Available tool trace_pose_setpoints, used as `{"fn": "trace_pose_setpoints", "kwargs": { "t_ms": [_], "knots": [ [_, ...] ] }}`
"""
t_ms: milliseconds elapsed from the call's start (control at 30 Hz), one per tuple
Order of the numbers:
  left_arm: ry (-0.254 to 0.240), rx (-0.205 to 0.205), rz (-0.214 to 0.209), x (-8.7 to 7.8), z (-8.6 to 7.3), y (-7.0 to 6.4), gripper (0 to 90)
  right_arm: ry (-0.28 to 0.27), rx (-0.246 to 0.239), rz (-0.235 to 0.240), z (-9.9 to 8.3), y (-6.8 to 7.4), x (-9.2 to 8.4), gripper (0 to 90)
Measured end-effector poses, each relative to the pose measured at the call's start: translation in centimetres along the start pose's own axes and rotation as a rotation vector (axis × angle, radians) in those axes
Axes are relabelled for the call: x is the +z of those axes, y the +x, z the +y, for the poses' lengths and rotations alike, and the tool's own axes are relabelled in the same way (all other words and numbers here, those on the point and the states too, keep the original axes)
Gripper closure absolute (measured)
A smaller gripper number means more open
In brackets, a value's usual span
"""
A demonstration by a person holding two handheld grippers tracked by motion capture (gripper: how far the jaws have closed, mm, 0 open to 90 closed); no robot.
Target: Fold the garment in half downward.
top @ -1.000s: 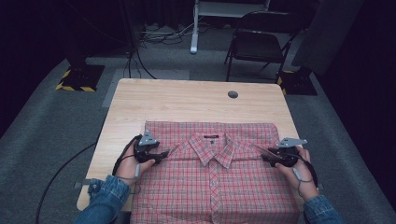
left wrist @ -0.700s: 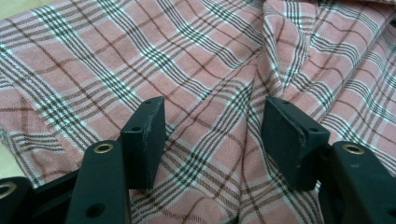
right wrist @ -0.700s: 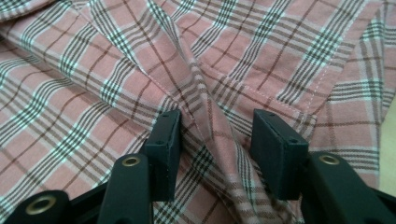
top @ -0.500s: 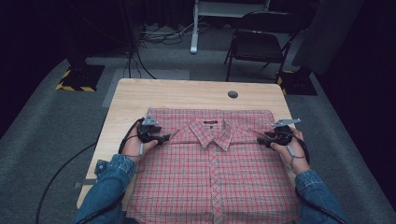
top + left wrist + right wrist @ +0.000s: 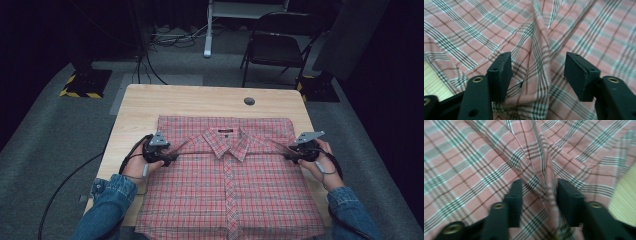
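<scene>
The plaid shirt (image 5: 227,185) lay flat, front up, on the wooden surface (image 5: 190,102), collar (image 5: 226,141) toward the far edge, hem toward the person. Its long axis ran near-to-far, w/ the button placket down the middle.

A taut crease ran across the chest from one shoulder to the other, i.e. left-right, square to that axis. Left tool (image 5: 169,158) sat at the left shoulder, right tool (image 5: 289,156) at the right, each pointing inward at the collar, about level w/ each other.

In the left gripper view a raised ridge of cloth (image 5: 537,72) stood between the pads (image 5: 500,75), but they stood apart from it, so jaws open, not pinching. In the right gripper view the jaws had just been closing on a similar ridge (image 5: 544,182); pads (image 5: 569,200) looked against the fold, so prob. gripping the shirt.

Neither hand was nearer; each had its own shoulder. Next move likely needs both pinches set, then a lift along the near-far axis.
</scene>
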State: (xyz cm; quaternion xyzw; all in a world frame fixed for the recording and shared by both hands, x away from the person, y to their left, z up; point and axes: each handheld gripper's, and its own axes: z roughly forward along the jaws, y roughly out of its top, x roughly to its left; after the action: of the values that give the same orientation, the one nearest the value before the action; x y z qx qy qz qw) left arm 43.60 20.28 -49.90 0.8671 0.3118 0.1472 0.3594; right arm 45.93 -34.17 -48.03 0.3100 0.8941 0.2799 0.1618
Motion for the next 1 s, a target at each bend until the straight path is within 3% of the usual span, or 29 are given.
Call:
{"fn": "trace_pose_setpoints", "kwargs": {
  "t_ms": [67, 133, 300, 400, 500, 600, 833, 1000],
  "knots": [
    [-0.012, -0.011, 0.014, 0.2, 0.1, 0.4, 47.3, -0.01, 0.016, -0.001, 0.2, -0.2, 0.4, 72.3],
    [0.004, -0.014, 0.037, 0.3, 0.5, 0.7, 60.2, -0.006, 0.017, -0.007, 0.5, -0.4, 0.6, 82.2],
    [0.016, 0.017, 0.096, 1.3, 1.5, 1.5, 78.3, 0.011, 0.029, -0.046, 1.6, -1.0, 1.5, 86.7],
    [0.021, 0.012, 0.116, 1.8, 2.1, 2.3, 81.2, 0.014, 0.051, -0.065, 2.3, -1.4, 2.1, 87.1],
    [0.024, -0.018, 0.108, 1.9, 2.7, 3.2, 82.4, 0.023, 0.065, -0.066, 3.0, -1.8, 2.5, 87.5],
    [0.005, -0.018, 0.102, 1.2, 3.4, 3.6, 82.8, 0.024, 0.053, -0.078, 3.7, -2.0, 2.2, 87.7],
    [-0.033, 0.015, 0.131, -1.2, 5.3, 3.5, 83.8, -0.05, 0.063, -0.097, 5.6, -2.2, -0.5, 88.1],
    [-0.111, 0.016, 0.137, -4.4, 6.2, 2.7, 84.2, -0.103, 0.038, -0.1, 6.9, -1.2, -3.2, 88.2]
  ]
}}
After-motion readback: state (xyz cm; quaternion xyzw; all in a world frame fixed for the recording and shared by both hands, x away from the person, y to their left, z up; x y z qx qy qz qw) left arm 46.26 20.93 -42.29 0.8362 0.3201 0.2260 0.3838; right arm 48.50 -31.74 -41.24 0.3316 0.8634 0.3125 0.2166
